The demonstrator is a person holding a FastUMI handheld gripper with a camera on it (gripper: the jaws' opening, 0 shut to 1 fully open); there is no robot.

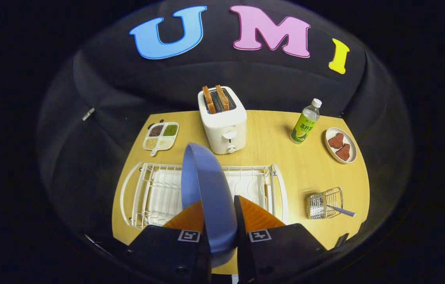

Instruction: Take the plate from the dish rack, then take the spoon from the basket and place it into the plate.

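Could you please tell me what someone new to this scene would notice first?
The round blue plate stands on edge, clamped between the jaws of the gripper, above the white wire dish rack. Beyond it, a white toaster holds two toast slices; beside the rack, a small metal wire basket holds a spoon.

The hand-held gripper points forward and down. Its two fingers are close together, one on each side of the blue plate. Both press on it and hold it up on its edge.
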